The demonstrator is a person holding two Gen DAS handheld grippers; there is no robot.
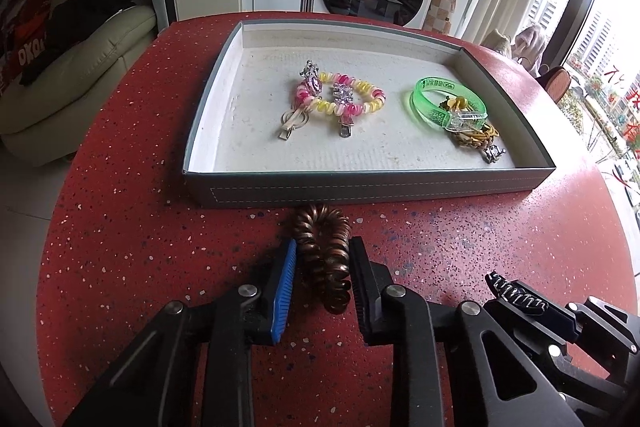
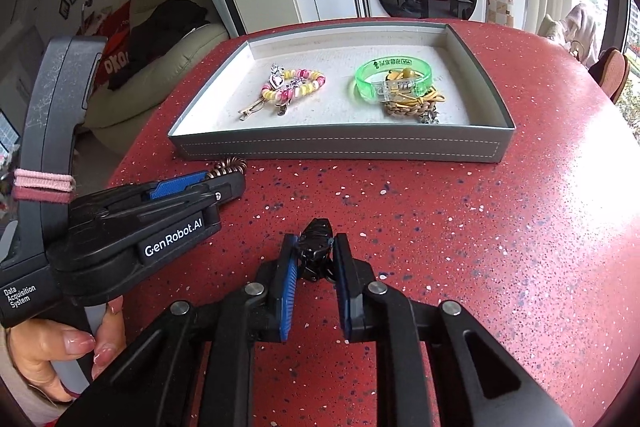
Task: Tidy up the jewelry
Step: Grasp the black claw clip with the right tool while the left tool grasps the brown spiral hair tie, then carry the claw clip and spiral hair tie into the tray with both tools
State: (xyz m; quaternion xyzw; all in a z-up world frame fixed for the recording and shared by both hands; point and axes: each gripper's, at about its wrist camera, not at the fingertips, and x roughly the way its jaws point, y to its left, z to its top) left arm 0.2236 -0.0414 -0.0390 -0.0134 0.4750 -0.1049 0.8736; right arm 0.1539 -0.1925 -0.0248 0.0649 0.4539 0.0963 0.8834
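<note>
Jewelry is split between tray (image 1: 400,183) and desk (image 1: 132,227): a pink-yellow coil band (image 1: 340,97) and green bangle (image 1: 448,103) already lie inside, well apart. Left fingers (image 1: 322,279) are clenched on a brown coil tie (image 1: 320,251), whose long axis runs straight ahead, its far end touching the tray's near wall. Right fingers (image 2: 316,267) grasp a black claw clip (image 2: 316,247) on the desk, further back from the tray. The left hand is nearer; its load likely needs lifting over that wall.
</note>
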